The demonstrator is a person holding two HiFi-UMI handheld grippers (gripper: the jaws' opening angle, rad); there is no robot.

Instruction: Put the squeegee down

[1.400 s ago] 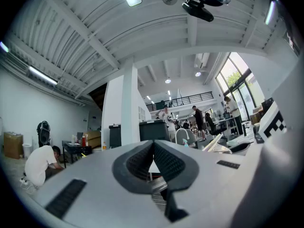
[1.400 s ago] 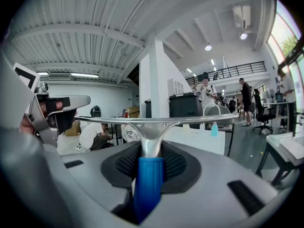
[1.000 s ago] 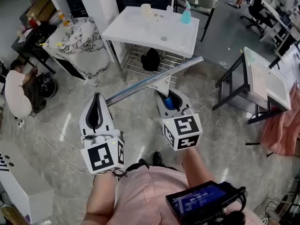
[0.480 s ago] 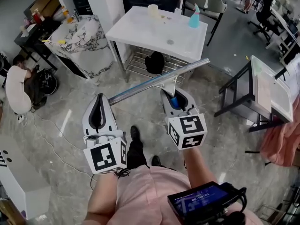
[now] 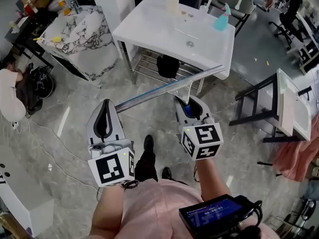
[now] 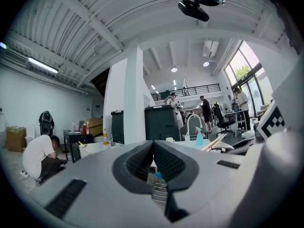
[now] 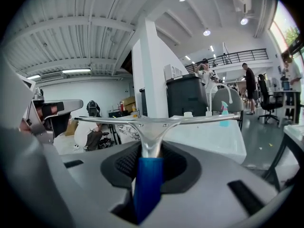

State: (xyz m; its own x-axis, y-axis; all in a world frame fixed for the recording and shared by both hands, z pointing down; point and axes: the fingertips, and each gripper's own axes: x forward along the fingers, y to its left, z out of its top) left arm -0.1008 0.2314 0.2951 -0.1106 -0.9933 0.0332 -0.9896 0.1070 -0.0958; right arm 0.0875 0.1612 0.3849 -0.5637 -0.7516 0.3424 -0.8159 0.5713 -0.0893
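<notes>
Right gripper (image 5: 188,106): clamped on my squeegee (image 5: 149,94), blue handle. Left gripper (image 5: 103,114): closed, empty. Squeegee aloft, not yet set down.

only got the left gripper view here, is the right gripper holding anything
observer: yes, the right gripper is shut on the blue handle of a squeegee.
operator: which way is the blade sitting
observer: in the head view the long metal bar runs crosswise ahead of both grippers, and its lower end comes close to the tip of the left gripper.
operator: whats underneath it
observer: mostly grey floor. The white table stands just ahead, and the far end of the bar lines up with its front edge.
</notes>
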